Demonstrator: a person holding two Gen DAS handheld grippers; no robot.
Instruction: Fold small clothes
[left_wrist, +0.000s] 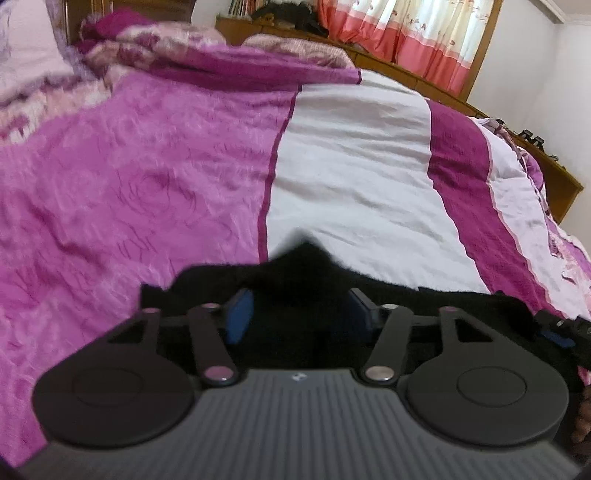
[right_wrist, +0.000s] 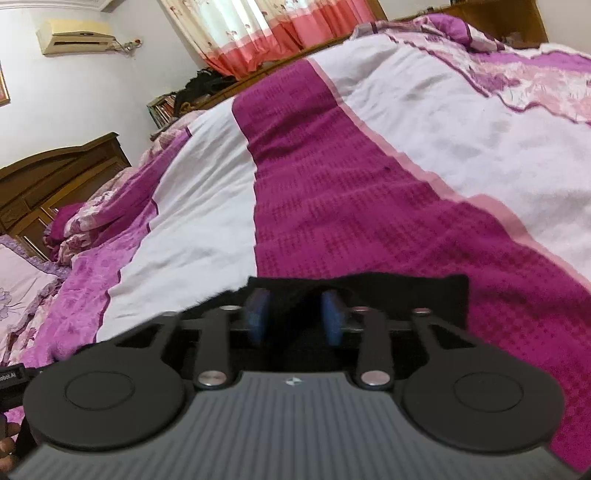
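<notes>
magenta-white bedspread (left_wrist: 351, 155), pink curtains (left_wrist: 413, 40)

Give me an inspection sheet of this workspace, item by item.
Surface: bedspread in magenta, pink and white panels, lightly wrinkled.
Job's things: black garment, bunched between both grippers.
Clutter: nothing seen on the bedspread near the work.
Grippers: left gripper with cloth between its blue pads, which stand apart; right gripper pads closer together on the cloth.
Cables: nothing seen.
Surroundings: wooden bed frame, pink curtains, air conditioner on the wall, books past the bed.
</notes>
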